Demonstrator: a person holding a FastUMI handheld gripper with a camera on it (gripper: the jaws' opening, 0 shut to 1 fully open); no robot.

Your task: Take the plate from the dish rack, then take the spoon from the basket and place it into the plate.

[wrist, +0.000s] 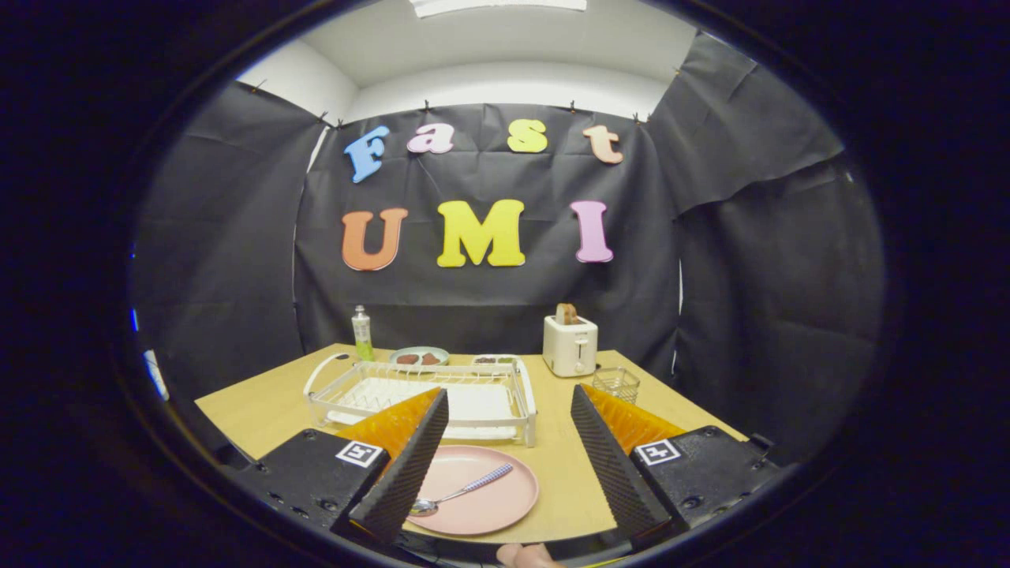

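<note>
A pink plate (481,493) lies flat on the wooden table (268,406), between my fingers and nearer the left one. A metal spoon with a patterned handle (461,494) rests on the plate, its bowl close to the left finger. My gripper (509,457) is open, held above the table's near edge, with nothing between the fingers. The white wire dish rack (422,390) stands just beyond the plate. A small clear wire basket (616,383) sits beyond the right finger.
A white toaster (570,345) with bread in it stands at the back, right of the rack. A green-and-clear bottle (362,334) and a plate of food (420,357) sit behind the rack. Part of a hand (527,556) shows below the gripper.
</note>
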